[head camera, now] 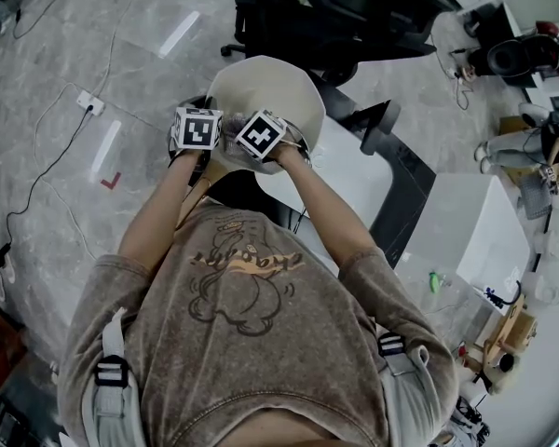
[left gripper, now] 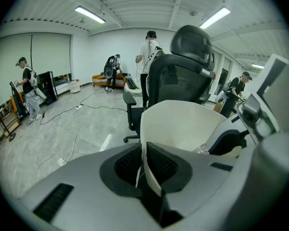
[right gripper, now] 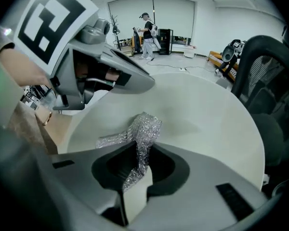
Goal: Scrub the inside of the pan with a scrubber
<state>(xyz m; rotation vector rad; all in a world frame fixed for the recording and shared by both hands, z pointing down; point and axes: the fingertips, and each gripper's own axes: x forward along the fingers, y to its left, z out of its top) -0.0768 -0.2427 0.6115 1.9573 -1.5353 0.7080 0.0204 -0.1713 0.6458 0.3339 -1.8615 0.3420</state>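
Jaws of the right gripper [right gripper: 140, 170] are clenched on a glittering silver scrubber [right gripper: 143, 129], whose free end lies against the inside wall of the cream pan [right gripper: 212, 124]. The left gripper [left gripper: 145, 165] pinches the thin rim of this pan and holds it tilted up in front of the person. Scrubbing itself seems to be the step in hand; the next move, I think, calls for pressing the scrubber onto the wall and rubbing it across, with the left grip firm so the pan does not turn.
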